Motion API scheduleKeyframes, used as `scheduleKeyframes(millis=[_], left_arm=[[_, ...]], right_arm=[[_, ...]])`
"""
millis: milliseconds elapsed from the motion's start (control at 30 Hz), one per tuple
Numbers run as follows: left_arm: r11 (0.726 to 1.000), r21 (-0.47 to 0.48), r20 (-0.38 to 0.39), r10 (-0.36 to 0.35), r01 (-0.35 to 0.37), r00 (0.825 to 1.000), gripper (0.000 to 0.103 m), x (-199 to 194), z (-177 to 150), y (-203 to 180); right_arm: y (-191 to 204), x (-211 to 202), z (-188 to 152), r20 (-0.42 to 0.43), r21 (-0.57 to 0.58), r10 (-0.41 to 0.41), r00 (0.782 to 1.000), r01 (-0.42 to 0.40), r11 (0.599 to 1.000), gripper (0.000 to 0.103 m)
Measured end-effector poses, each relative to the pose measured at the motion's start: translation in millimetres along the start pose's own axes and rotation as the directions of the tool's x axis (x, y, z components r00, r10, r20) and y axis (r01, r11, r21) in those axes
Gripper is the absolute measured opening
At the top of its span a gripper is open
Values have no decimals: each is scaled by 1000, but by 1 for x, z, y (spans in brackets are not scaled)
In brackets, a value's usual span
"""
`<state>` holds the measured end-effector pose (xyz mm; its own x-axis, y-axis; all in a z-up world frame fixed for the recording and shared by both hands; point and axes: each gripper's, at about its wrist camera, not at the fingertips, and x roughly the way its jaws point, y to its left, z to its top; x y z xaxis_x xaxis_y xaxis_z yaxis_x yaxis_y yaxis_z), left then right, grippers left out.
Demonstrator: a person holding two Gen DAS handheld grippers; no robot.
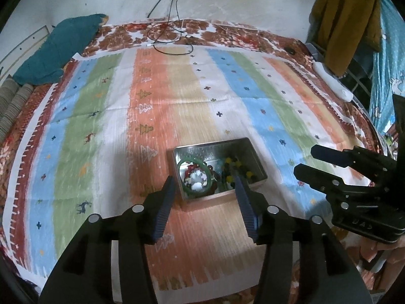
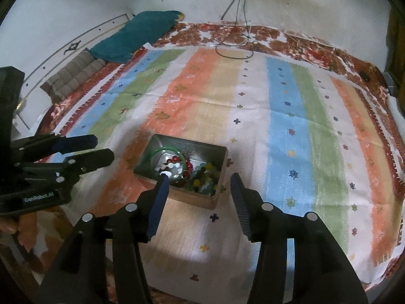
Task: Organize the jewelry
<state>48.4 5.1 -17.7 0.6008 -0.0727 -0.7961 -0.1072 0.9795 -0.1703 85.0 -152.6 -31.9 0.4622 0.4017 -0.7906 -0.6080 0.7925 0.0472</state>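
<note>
A metal tin (image 1: 253,152) sits on a striped cloth and holds a green bangle (image 1: 182,163), white and red beads, and a heap of coloured bead jewelry (image 1: 231,169). My left gripper (image 1: 205,182) is open and empty, just in front of the tin. In the right wrist view the tin (image 2: 212,147) holds the same bangle (image 2: 164,149) and beads (image 2: 205,174). My right gripper (image 2: 198,178) is open and empty, hovering at the tin's near edge. The right gripper (image 1: 303,162) also shows in the left wrist view; the left gripper (image 2: 101,149) shows in the right wrist view.
The striped cloth (image 1: 177,96) covers a bed. A teal cloth (image 1: 58,48) lies at the far left corner. Black cables (image 1: 172,38) run down the wall onto the far edge. A white power strip (image 1: 334,83) lies at the right edge. Clothes (image 1: 341,25) hang at the right.
</note>
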Motion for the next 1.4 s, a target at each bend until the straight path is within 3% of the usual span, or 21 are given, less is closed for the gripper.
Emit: scheduleKeyframes(millis=[133, 367, 533, 633, 900, 1400], left_arm=[[1000, -1, 10, -2, 2, 1000, 57, -6, -7, -2], [1000, 0, 26, -3, 3, 1000, 68, -15, -16, -2], [1000, -4, 48, 16, -16, 999, 86, -20, -21, -2], [1000, 2, 61, 28, -28, 998, 91, -24, -24, -4], [1000, 3, 96, 25, -26, 995, 96, -31, -26, -4], [999, 18, 144, 41, -44, 989, 97, -39, -25, -10]], right_arm=[[-2, -7, -4, 15, 9, 5, 1000, -6, 1000, 54], [-2, -17, -11, 39, 15, 10, 999, -10, 1000, 68], [0, -25, -17, 65, 3, 7, 998, -7, 1000, 81], [0, -29, -20, 79, 3, 15, 997, -16, 1000, 85], [-1, -36, -23, 116, 4, 16, 993, -16, 1000, 93], [-2, -42, -25, 151, 0, 14, 988, -14, 1000, 96]])
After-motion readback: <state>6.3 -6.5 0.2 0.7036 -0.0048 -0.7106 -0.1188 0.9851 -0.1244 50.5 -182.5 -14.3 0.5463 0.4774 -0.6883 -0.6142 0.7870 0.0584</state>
